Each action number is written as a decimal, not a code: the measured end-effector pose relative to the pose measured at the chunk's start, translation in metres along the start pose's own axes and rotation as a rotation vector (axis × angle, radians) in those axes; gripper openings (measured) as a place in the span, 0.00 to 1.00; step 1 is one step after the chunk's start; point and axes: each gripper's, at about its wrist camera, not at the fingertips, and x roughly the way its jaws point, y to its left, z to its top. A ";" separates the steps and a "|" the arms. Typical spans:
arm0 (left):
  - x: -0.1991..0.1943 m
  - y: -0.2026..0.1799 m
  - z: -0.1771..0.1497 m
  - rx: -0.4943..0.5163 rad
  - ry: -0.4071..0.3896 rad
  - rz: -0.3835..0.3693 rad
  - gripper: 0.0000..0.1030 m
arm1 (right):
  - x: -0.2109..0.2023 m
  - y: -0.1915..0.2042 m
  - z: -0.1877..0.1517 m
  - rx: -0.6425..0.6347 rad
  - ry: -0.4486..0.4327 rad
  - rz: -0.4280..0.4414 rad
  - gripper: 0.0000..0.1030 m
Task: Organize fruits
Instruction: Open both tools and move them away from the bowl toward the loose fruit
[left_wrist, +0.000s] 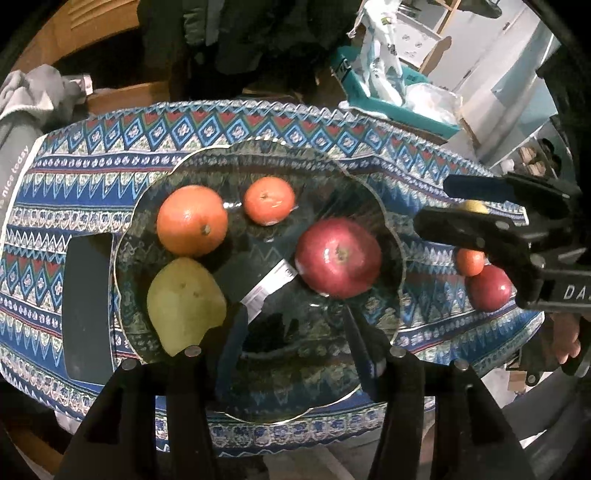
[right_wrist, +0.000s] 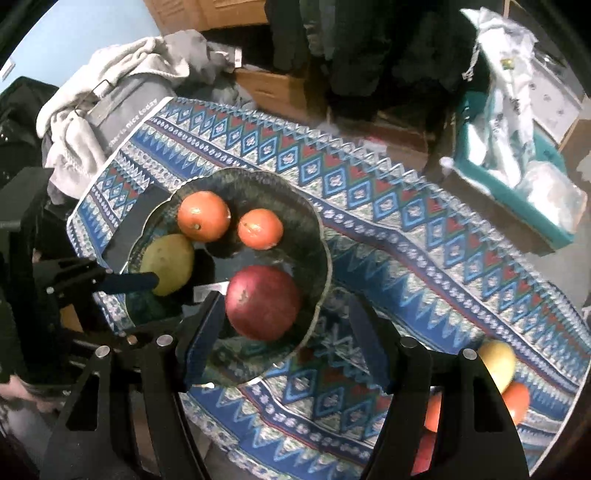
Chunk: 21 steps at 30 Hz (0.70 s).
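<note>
A glass bowl (left_wrist: 388, 221) on the patterned cloth holds a big orange (left_wrist: 192, 225), a small orange (left_wrist: 269, 201), a green pear (left_wrist: 184, 302) and a red apple (left_wrist: 338, 256). My left gripper (left_wrist: 295, 350) is open and empty over the bowl's near side. My right gripper (right_wrist: 284, 343) is open and empty above the bowl's rim (right_wrist: 327, 258), near the red apple (right_wrist: 262, 302). It shows in the left wrist view (left_wrist: 439, 206) at the right. Loose on the cloth lie a red apple (left_wrist: 489, 288), a small orange (left_wrist: 470, 262) and a yellow fruit (right_wrist: 496, 363).
A patterned cloth (left_wrist: 110, 155) covers the small table. A dark flat object (left_wrist: 86, 306) lies left of the bowl. Grey clothing (right_wrist: 110, 85) is piled at the table's far left. A teal bin (right_wrist: 517, 177) with bags stands beyond the table's far right.
</note>
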 end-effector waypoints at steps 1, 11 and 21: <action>-0.001 -0.002 0.001 0.001 -0.003 -0.002 0.54 | -0.005 -0.002 -0.002 0.000 -0.008 -0.010 0.68; -0.023 -0.033 0.013 0.055 -0.063 -0.013 0.64 | -0.051 -0.028 -0.017 0.052 -0.077 -0.033 0.71; -0.032 -0.070 0.018 0.116 -0.084 -0.035 0.70 | -0.097 -0.063 -0.040 0.129 -0.145 -0.052 0.74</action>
